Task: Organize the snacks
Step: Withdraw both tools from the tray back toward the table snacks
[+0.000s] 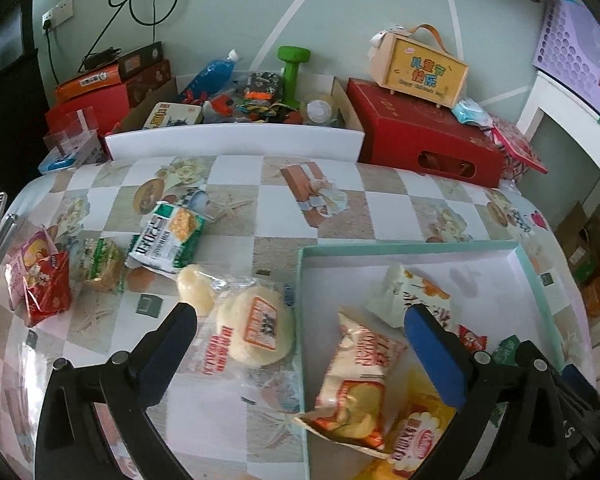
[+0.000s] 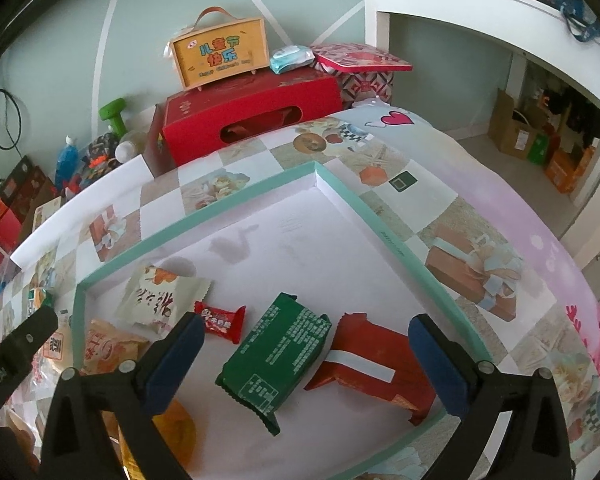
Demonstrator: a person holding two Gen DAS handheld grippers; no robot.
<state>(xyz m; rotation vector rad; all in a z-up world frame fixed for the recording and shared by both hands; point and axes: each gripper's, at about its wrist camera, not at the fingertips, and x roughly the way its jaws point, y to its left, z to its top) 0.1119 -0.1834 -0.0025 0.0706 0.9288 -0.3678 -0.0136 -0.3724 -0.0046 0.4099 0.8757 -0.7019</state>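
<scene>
Left gripper (image 1: pixel 300 316): we see its jaws spread wide, pinching nothing.
Right gripper (image 2: pixel 306 330): spread wide too.
Round cake (image 1: pixel 256 326): just outside the box (image 1: pixel 412 245).
Green packet (image 2: pixel 276 354): inside the box.

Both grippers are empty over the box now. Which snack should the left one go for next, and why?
Probably ease the left gripper down onto the round pastry pack. Its fingers stand wide open with nothing held, and that pack lies on the table just outside the tray's teal wall, nearest of the snacks left outside. The right gripper hangs open over the tray.
</scene>
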